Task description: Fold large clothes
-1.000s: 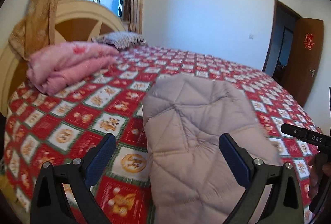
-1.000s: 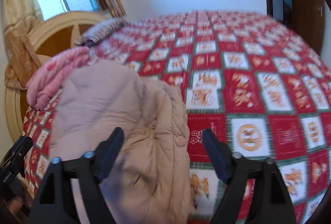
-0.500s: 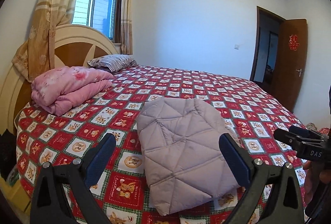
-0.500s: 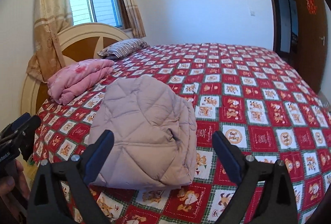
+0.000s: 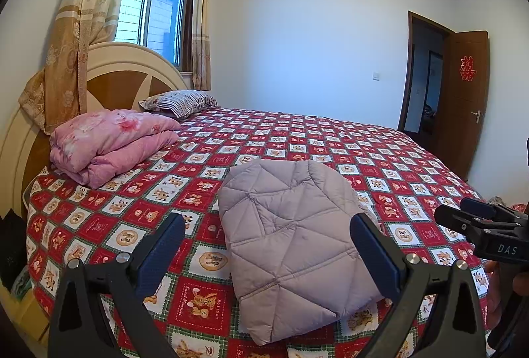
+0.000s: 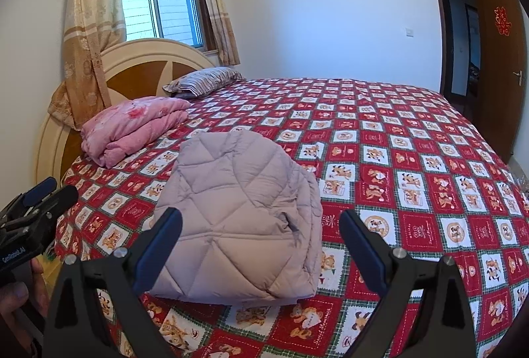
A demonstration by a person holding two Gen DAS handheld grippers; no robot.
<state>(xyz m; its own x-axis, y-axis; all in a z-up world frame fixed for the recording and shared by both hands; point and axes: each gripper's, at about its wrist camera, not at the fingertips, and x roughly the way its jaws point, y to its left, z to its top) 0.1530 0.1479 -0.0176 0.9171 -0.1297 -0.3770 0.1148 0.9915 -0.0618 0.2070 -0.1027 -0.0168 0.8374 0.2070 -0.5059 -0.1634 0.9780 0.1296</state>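
Note:
A pale lilac quilted jacket [image 5: 291,225] lies folded into a compact bundle on the red patterned bedspread [image 5: 363,153], near the bed's front edge. It also shows in the right wrist view [image 6: 238,219]. My left gripper [image 5: 267,245] is open and empty, held back above the bed's near edge. My right gripper [image 6: 261,242] is open and empty, also drawn back from the jacket. Each gripper shows at the edge of the other's view, the right gripper [image 5: 486,232] and the left gripper [image 6: 29,215].
A folded pink quilt [image 5: 109,143] and a striped pillow [image 5: 178,100] lie by the round headboard [image 5: 125,73] at the left. A window with curtains [image 5: 152,14] is behind. An open brown door [image 5: 463,100] stands at the right.
Both grippers have pulled up and back from the jacket, so more of the bed and room shows. The jacket lies folded and has not moved.

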